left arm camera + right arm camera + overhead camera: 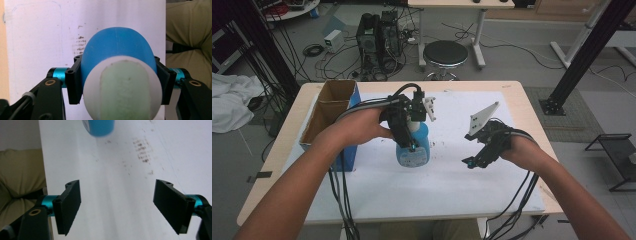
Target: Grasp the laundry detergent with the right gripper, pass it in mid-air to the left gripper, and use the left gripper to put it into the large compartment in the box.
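Observation:
A blue spray bottle (417,150) with a white trigger head (428,107) is held over the white sheet (447,185) at the table's middle. My left gripper (408,140) is shut on its blue body. In the left gripper view the jaws press both sides of the bottle (117,47), with its white neck (120,87) nearest the camera and my left gripper (117,73) around it. Whether the base touches the sheet I cannot tell. To the right, my right gripper (474,160) is open and holds nothing. In the right gripper view my right gripper (117,205) hangs over the stained sheet, with the bottle (98,127) far ahead.
A cardboard box (332,112) with a blue side stands open at the table's left, close to my left forearm. Dark smudges (142,151) mark the sheet. Cables trail from both grippers over the front edge. A stool (445,54) and a computer tower (374,37) stand beyond the table.

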Motion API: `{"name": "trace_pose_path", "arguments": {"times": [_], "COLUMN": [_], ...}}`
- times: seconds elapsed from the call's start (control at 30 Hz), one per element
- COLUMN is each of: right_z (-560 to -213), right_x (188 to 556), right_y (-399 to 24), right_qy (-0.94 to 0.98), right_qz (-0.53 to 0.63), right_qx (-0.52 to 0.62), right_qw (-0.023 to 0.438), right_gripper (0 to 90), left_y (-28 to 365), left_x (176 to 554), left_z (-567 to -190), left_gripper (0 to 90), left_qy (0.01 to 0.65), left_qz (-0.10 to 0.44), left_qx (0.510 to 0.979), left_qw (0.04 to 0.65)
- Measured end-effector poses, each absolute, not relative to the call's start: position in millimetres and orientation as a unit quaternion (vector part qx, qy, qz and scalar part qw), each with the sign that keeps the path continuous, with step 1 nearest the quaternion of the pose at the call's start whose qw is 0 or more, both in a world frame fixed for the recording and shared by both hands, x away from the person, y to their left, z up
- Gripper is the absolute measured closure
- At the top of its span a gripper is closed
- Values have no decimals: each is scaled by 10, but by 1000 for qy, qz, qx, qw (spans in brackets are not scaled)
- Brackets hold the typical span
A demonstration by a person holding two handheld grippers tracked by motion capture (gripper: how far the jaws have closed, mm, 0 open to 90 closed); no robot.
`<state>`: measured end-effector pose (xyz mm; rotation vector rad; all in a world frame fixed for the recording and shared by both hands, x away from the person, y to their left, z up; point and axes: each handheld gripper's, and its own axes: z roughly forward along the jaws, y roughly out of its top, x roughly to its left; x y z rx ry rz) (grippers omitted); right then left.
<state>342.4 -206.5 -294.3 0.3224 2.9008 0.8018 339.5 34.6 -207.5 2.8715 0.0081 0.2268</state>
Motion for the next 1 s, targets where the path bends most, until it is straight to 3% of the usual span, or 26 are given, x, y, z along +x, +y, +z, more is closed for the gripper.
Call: {"name": "trace_pose_path", "arguments": {"times": [0.03, 0.4, 0.43, 1.0], "right_z": [-2938, -2844, -2836, -2718], "right_x": [3431, 3404, 3416, 3484], "right_y": [-2090, -2395, -2424, -2758], "right_qy": [959, 973, 973, 977], "right_qz": [254, 198, 195, 149], "right_qx": [110, 110, 105, 142], "right_qw": [60, 54, 69, 49], "right_gripper": [12, 13, 13, 14], "left_y": [354, 420, 423, 607], "left_x": [3402, 3462, 3467, 3565], "left_z": [-2067, -1992, -1979, -1703], "left_gripper": [375, 376, 376, 375], "left_qy": [1, 24, 28, 123], "left_qz": [77, 88, 88, 105], "left_qx": [989, 988, 988, 981], "left_qw": [125, 124, 123, 105]}}
